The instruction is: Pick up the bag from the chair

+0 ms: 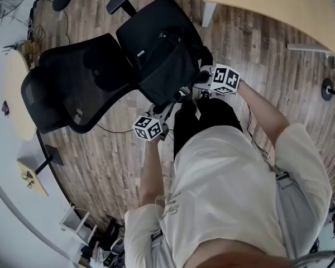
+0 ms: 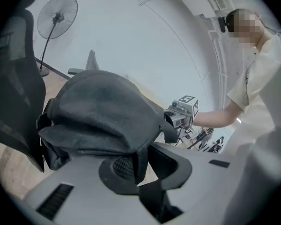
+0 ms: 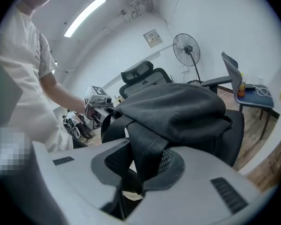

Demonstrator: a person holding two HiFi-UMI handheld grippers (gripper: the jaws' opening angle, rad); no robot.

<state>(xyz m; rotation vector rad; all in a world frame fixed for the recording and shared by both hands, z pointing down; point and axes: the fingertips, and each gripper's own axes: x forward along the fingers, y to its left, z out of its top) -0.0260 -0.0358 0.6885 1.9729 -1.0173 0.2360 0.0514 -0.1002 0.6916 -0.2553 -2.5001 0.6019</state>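
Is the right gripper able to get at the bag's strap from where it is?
Likely yes: the right gripper is shut on the strap, with nothing in between.

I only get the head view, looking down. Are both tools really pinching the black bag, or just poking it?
Observer: The left gripper view shows the left tool shut on a black strap hanging from the bag.
Operator: And the other one?
Observer: In the right gripper view, the right tool clamps a ribbed webbing strap.
Operator: What's up high that I can't see?
Observer: A long ceiling light, switched on, in the right gripper view.
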